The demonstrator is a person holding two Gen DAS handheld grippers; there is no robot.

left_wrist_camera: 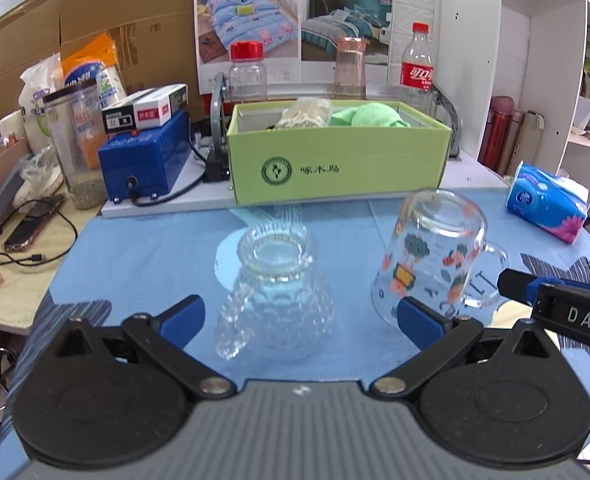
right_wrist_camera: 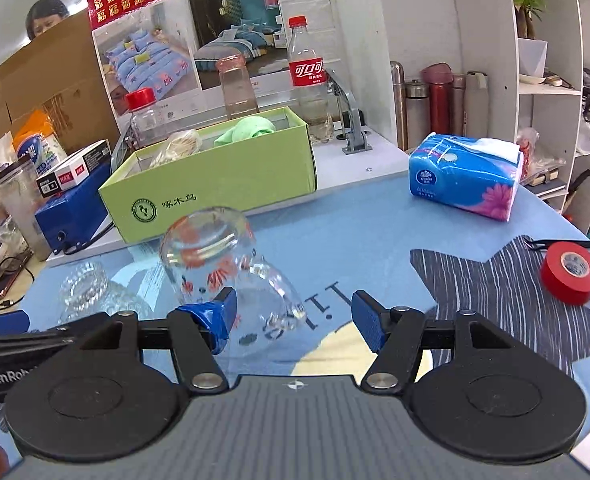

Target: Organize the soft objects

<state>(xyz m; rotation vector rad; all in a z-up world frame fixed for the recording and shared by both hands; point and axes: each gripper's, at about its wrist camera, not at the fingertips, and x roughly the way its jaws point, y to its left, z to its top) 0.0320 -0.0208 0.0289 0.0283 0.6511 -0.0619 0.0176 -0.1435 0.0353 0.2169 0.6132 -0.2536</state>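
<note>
Green box (left_wrist_camera: pixel 341 170) front: round green emblem, "啄木鸟"
Cola bottle (left_wrist_camera: pixel 416 62) red label: "可口可" in white
Right gripper's arm (left_wrist_camera: pixel 567 316): "DAS"
Left gripper's arm (right_wrist_camera: pixel 11 360): "GenRob"
Blue tablecloth (right_wrist_camera: pixel 335 232): letters "II"

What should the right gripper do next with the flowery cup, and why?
Probably ease forward and close. The right gripper is open, and the upside-down flowery cup sits just ahead of it, its handle between the blue pads, with nothing gripped yet.

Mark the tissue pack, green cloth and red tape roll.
tissue pack (right_wrist_camera: pixel 465 178), right wrist view, blue front face
green cloth (left_wrist_camera: pixel 365 115), left wrist view, top fold inside the box
red tape roll (right_wrist_camera: pixel 563 282), right wrist view, outer red side
</note>
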